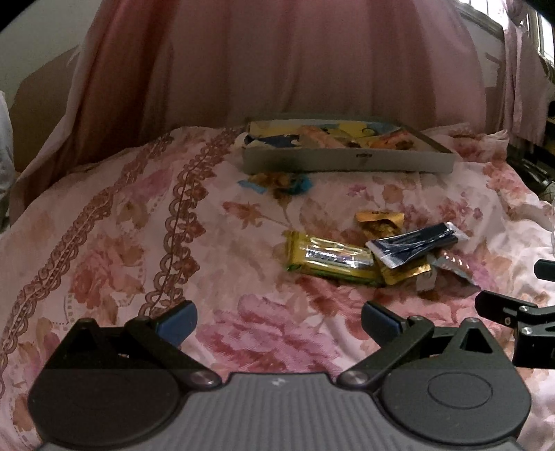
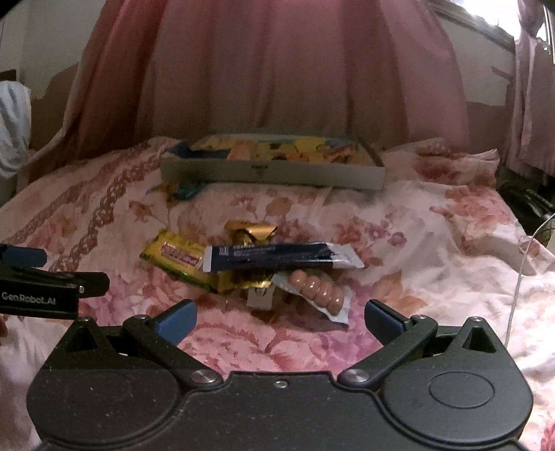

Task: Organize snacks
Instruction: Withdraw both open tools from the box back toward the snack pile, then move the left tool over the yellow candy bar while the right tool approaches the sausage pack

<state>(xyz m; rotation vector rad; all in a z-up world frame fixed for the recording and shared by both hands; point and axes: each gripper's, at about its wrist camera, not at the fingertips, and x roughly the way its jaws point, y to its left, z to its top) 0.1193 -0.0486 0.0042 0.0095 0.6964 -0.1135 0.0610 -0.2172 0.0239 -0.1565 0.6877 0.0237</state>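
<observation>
I see a shallow grey box [image 2: 274,173] at the far end, packed with bright wrappers. Near me lies a loose pile: a yellow bar [image 2: 177,260] flat, a dark blue stick pack [image 2: 277,258] across it, gold wrappers [image 2: 249,233] and a clear biscuit sleeve [image 2: 317,289]

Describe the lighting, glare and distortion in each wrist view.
Left wrist view: dim, pink-tinted, glare on the yellow snack bar, strong fisheye curvature, window blown out. Right wrist view: same dimness, bright flare at top-right window, tray soft.
</observation>
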